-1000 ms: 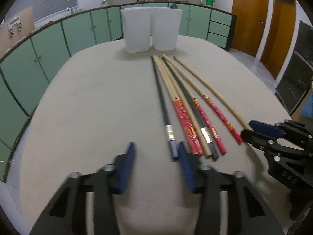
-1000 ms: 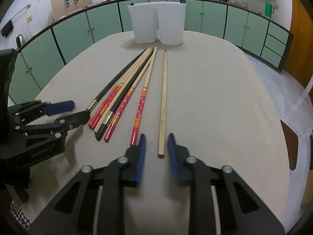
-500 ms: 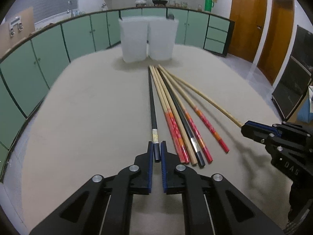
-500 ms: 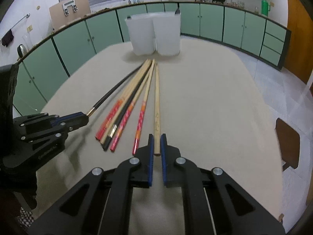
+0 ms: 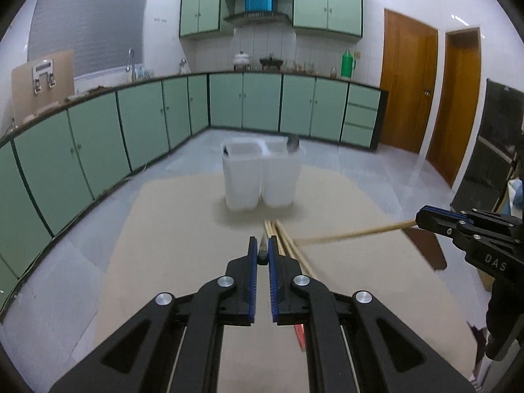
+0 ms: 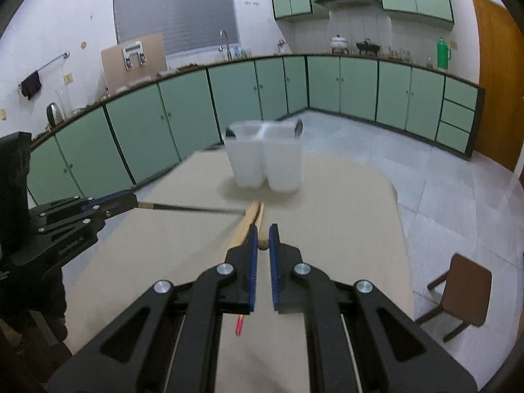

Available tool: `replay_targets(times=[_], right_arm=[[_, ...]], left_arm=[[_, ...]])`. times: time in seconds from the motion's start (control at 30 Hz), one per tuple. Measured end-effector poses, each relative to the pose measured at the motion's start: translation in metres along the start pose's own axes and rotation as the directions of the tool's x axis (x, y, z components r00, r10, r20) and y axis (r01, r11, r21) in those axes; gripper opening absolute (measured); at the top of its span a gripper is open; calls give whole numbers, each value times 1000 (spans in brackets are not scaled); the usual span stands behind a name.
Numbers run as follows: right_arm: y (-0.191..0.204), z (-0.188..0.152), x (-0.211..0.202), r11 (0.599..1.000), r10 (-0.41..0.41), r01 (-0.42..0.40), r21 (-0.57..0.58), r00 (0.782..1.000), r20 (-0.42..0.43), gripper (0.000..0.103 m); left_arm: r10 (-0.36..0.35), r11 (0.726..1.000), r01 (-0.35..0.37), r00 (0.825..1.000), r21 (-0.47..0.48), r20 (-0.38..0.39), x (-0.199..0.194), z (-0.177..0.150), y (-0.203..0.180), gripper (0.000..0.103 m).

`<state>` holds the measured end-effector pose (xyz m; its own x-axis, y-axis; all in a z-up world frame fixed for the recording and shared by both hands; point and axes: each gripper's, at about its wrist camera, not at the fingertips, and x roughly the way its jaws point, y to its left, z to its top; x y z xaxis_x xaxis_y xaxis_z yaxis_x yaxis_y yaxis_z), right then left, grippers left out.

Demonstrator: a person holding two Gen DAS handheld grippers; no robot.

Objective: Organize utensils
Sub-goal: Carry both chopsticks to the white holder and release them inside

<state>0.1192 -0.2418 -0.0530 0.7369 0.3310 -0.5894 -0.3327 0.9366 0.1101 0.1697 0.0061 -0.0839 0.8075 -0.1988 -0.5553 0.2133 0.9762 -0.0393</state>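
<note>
My left gripper (image 5: 262, 251) is shut on the end of a black chopstick (image 6: 193, 209), lifted above the table. My right gripper (image 6: 262, 239) is shut on the end of a plain wooden chopstick (image 5: 353, 232), also lifted. Both sticks point toward two white bins (image 5: 262, 177) standing side by side at the table's far end; the bins also show in the right wrist view (image 6: 265, 167). The other chopsticks (image 5: 288, 245) lie on the table below the grippers, and a red tip (image 6: 239, 324) shows under my right gripper.
The beige table (image 5: 170, 229) ends just behind the bins. Green cabinets (image 5: 131, 124) line the far walls. A brown chair (image 6: 465, 291) stands right of the table. A dark utensil (image 5: 292, 144) sticks out of the right bin.
Both grippers closed on a chopstick end on the table, then rose and tilted level, lifting the black and the plain wooden chopsticks off the table.
</note>
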Motion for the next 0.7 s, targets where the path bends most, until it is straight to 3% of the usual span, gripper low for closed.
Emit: replay_targets(times=[0.4,0.7], right_arm=[[-8,77,11,999,43,-42,-33,999,27,6],[-22,149,2,997,73,-70,-38,991,111,6]], left_arm=[[-50,999,50,998,-8,47,22,65,13,6],[-88,996,88,990,4,113,14,105,19,6]])
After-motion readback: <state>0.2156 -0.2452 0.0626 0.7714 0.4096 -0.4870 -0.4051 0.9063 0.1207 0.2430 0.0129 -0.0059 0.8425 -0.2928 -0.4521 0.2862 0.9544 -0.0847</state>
